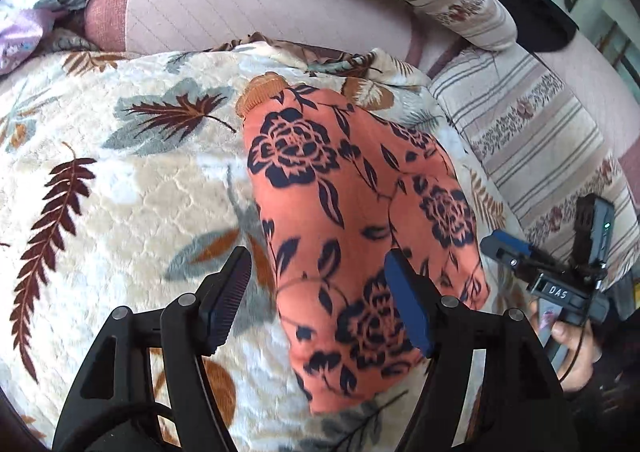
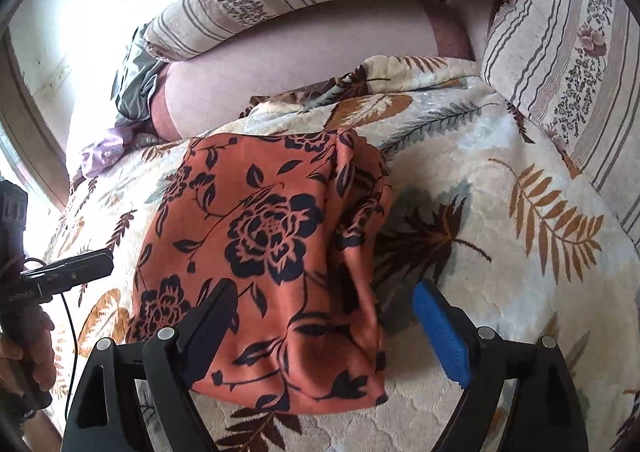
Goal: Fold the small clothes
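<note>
1. Left wrist view: the left gripper (image 1: 320, 292) hovers with fingers spread wide and nothing between them, above the near end of the orange floral garment (image 1: 352, 211). The garment lies as a long folded strip on the leaf-patterned blanket (image 1: 120, 191). The plush blanket could snag a finger and bunch with the cloth.

2. Right wrist view: the right gripper (image 2: 324, 328) is likewise released, straddling the garment's (image 2: 272, 236) near edge. The slippery-looking layers bulge at the right fold; a one-layer pinch could undo it.

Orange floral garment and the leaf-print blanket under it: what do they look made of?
Orange floral garment: seems a thin, smooth woven fabric, perhaps rayon or satin-like; it drapes in soft folds with a slight sheen. Leaf-print blanket: looks like plush fleece, with a fuzzy pile embossed in a cracked pattern. Fibre content cannot be confirmed by sight.
</note>
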`<state>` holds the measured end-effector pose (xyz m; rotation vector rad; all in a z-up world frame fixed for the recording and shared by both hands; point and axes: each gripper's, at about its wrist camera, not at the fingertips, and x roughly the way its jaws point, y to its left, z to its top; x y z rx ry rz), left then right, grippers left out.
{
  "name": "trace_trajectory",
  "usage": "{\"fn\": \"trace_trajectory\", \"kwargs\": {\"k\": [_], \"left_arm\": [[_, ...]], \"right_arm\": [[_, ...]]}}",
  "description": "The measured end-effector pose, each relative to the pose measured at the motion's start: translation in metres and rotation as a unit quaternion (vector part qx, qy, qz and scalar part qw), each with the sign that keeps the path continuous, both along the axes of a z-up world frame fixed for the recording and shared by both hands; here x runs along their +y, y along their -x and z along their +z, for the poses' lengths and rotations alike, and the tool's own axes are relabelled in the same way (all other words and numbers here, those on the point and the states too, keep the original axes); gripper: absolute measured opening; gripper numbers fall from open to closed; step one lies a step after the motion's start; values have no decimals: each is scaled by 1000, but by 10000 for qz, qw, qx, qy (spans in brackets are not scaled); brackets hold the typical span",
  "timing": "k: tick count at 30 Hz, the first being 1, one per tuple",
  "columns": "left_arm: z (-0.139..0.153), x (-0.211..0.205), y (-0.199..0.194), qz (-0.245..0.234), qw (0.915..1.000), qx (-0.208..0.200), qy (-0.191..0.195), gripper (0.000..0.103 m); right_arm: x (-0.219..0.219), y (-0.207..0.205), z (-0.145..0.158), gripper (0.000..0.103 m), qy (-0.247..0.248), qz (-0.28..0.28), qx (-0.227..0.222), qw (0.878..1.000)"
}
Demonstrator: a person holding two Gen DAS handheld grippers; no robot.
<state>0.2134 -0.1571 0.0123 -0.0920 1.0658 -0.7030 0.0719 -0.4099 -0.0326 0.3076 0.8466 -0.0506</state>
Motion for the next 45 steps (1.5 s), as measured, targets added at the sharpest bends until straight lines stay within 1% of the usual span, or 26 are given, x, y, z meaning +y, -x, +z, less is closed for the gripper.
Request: {"fn": "trace_trajectory", "kwargs": {"k": [3,5,8,10,13,15,17,19,21,24,26,27,28,29,30,31,32,34,36,40,45], "left_arm": [[-9,-8,-17,68,9997,216,-36,69],[-15,-10,-25,76,9993,346,68,69],[-26,-14,-33,91,9984,542,134,69],[-34,-18,-37,133,9978,640,110,69],[-46,-21,-40,123,9974,712,15,70],[-53,-19,-41,125,9970,763,89,71],[-60,-18,-44,161,9955,912,186,76],[-66,-22,-46,134,9944,1026,213,76],[-64,-30,-45,54,9955,931,141,76],[-60,-45,-41,-119,9970,754,-130,76],[-56,-54,-36,-191,9976,566,-344,75],[-55,-57,-34,-211,9977,480,-433,73],[-53,-59,-31,-229,9978,386,-495,68],[-51,-60,-28,-240,9978,282,-550,61],[-48,-62,-25,-271,9978,163,-583,57],[-45,-63,-21,-290,9976,20,-635,49],[-43,-62,-17,-302,9971,-101,-687,44],[-39,-60,-11,-314,9963,-262,-758,40],[-32,-60,-5,-332,9950,-439,-836,38],[-12,-52,10,-380,9898,-933,-1005,37],[17,-13,7,-134,9888,-1111,-993,37]], "right_arm": [[-16,-21,-14,87,-356,-70,253,9990],[-24,-29,-22,87,-513,-167,299,9981],[-34,-36,-34,88,-966,-267,283,9946],[-37,-41,-44,88,-1224,-308,277,9916],[-36,-51,-57,89,-1389,-286,298,9894],[-35,-55,-64,89,-1545,-256,260,9873],[-36,-57,-70,90,-1760,-202,189,9840],[-38,-58,-73,90,-1876,-141,128,9821],[-38,-60,-75,88,-1905,-100,137,9815],[-38,-59,-76,85,-1863,-98,145,9823],[-38,-58,-76,79,-1838,-82,144,9828],[-37,-58,-76,69,-1859,-62,139,9824],[-36,-58,-77,64,-1911,-32,143,9815],[-34,-58,-76,60,-1899,-20,149,9817],[-32,-58,-75,50,-1913,34,118,9815],[-30,-58,-74,46,-1940,53,85,9809],[-27,-57,-71,45,-1888,44,58,9820],[-21,-56,-65,39,-1792,97,-12,9838],[-16,-53,-57,37,-1754,106,-84,9844],[-3,-46,-39,35,-1703,204,-237,9849],[29,-49,-10,35,-1568,478,-439,9855]]}}
